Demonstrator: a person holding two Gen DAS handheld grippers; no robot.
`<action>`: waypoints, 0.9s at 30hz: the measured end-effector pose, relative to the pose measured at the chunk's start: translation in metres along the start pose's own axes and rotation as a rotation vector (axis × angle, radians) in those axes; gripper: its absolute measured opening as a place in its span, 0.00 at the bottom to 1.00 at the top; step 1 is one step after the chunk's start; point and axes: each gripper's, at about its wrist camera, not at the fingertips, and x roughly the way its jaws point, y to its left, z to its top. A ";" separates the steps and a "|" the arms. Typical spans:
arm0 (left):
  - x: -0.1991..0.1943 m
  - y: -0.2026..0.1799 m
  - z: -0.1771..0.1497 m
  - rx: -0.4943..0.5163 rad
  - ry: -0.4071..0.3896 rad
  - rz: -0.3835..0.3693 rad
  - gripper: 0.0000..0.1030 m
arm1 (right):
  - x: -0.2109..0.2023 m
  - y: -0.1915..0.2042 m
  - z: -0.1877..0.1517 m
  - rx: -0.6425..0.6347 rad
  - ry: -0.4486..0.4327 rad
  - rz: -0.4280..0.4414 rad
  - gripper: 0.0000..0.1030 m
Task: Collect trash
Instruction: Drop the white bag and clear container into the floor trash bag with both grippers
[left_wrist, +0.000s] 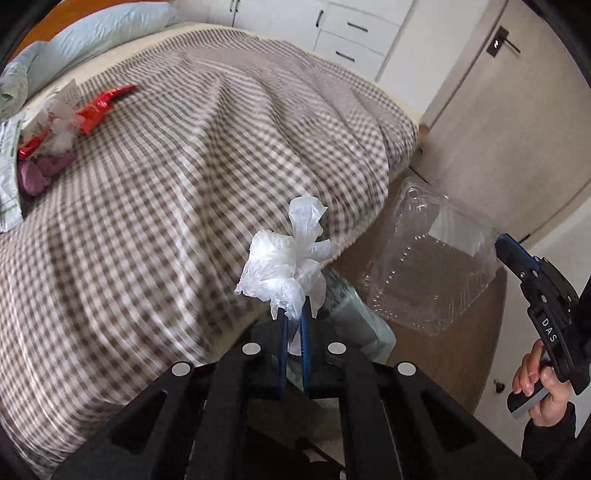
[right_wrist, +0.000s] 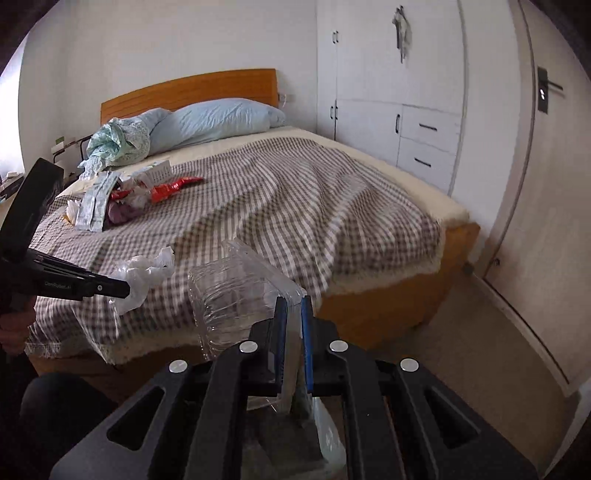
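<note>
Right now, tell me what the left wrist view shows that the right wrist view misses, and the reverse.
Only the left wrist view: the person's right hand on the right gripper's handle.

Only the right wrist view: the wooden headboard, the light blue pillow and the upper wardrobe doors.

Both: left gripper shut on a crumpled white plastic bag, right gripper shut on a clear plastic clamshell container, red wrappers on the checked blanket.

A: What's unclear in the left wrist view?
B: Checked blanket (left_wrist: 177, 177) smeared by motion. Trash pile (left_wrist: 48, 133) cut by left edge; purple item unidentifiable. Pale object (left_wrist: 351, 314) under the gripper mostly hidden.

A: Right wrist view?
B: Clear container's (right_wrist: 236, 291) lower part hidden behind the fingers. Nightstand items (right_wrist: 11, 184) too small to tell.
</note>
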 end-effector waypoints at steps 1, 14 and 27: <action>0.012 -0.010 -0.005 0.015 0.051 -0.007 0.03 | 0.004 -0.004 -0.014 0.008 0.016 -0.009 0.08; 0.184 -0.048 -0.007 0.052 0.498 0.117 0.03 | 0.127 0.008 -0.155 -0.027 0.163 -0.161 0.08; 0.295 -0.065 -0.018 0.179 0.706 0.255 0.06 | 0.222 -0.019 -0.177 0.062 0.209 -0.262 0.08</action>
